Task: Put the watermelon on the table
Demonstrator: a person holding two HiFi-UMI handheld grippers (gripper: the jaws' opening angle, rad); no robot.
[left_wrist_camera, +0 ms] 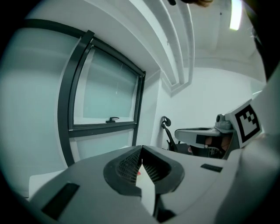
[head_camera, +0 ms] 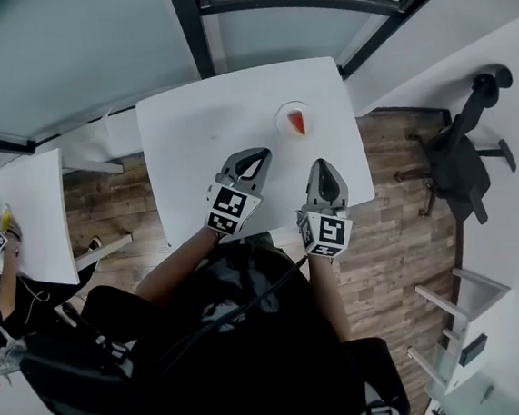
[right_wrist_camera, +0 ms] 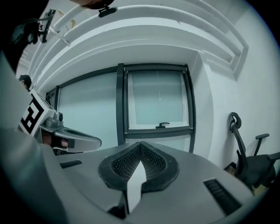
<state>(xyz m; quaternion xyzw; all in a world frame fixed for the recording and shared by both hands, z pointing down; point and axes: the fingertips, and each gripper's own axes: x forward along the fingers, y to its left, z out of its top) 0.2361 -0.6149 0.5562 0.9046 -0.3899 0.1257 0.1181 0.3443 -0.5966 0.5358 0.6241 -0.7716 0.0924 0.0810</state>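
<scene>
The head camera looks steeply down from high above the near edge of the white table (head_camera: 197, 126). Each gripper camera sits close behind its own jaws, facing roughly level across the table. Both gripper views share the dark-framed window (right_wrist_camera: 157, 98) and the black chair (right_wrist_camera: 245, 164).

Most of the white table (head_camera: 187, 118) was free for passing; only the plate (head_camera: 281, 122) with the watermelon slice (head_camera: 298, 123) stood far right.
</scene>
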